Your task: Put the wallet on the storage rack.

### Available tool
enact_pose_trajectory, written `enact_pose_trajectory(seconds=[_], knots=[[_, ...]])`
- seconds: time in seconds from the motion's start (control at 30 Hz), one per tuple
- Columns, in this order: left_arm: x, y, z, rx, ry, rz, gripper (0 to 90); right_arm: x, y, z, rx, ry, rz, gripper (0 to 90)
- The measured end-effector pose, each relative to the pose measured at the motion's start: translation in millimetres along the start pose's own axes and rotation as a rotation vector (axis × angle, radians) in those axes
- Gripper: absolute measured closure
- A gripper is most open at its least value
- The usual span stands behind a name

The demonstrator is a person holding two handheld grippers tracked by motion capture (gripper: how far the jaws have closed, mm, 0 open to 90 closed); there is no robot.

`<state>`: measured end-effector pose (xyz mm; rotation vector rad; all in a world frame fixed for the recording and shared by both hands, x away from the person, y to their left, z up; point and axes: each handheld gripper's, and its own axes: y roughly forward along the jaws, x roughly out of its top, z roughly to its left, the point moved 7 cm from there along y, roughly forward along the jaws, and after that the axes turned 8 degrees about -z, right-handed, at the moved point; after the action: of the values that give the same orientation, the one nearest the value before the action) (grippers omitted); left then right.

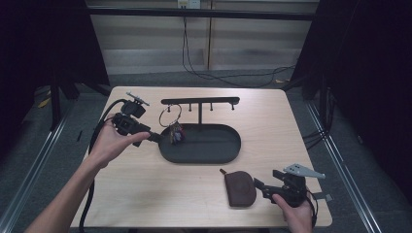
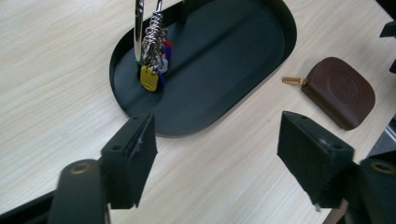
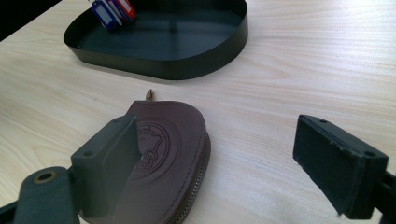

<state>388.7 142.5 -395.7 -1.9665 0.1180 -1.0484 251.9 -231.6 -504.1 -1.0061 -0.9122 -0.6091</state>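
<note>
A bunch of keys (image 1: 176,133) with coloured tags hangs on a metal ring from the left hook of a black rack (image 1: 200,101). The rack stands in a black oval tray (image 1: 214,150). My left gripper (image 1: 155,137) is just off the tray's left end and points at the keys. In the left gripper view it (image 2: 217,140) is open and holds nothing, with the keys (image 2: 152,60) and tray (image 2: 224,56) beyond the jaws. A brown leather pouch (image 1: 239,188) lies flat near the front edge. My right gripper (image 3: 223,140) is open, and the pouch (image 3: 173,154) lies partly under its left jaw.
The wooden table (image 1: 145,194) has bare room left of and behind the tray. A thick black cable (image 1: 97,131) trails from the left gripper over the table's left edge. Dark curtains flank the table, and wires lie on the floor behind it.
</note>
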Motion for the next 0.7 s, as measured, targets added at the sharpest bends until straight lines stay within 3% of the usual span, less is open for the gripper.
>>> enact_pose_trajectory(seconds=[0.07, 0.1, 0.27, 0.43, 0.7], knots=[[-5.1, 2.3, -0.4, -0.007, -0.024, -0.026, 25.6, -0.1, -0.1, 0.2, 0.001, -0.001, 0.001, 14.4], [-8.4, 4.0, -0.8, -0.013, -0.039, -0.043, 19.6, 0.0, -0.4, 0.2, 0.001, 0.001, 0.0, 14.4], [-30.3, 15.2, -4.7, -0.057, -0.083, -0.105, 18.0, -0.3, -0.7, -0.5, -0.001, 0.007, 0.001, 14.4], [-49.8, 20.9, -7.7, -0.062, -0.063, -0.105, 18.7, -0.2, 0.5, 0.3, 0.0, 0.006, 0.004, 14.4], [-72.1, 11.9, -14.6, -0.128, -0.024, -0.199, 17.1, -0.8, -0.7, -0.1, 0.004, 0.016, 0.007, 18.2]])
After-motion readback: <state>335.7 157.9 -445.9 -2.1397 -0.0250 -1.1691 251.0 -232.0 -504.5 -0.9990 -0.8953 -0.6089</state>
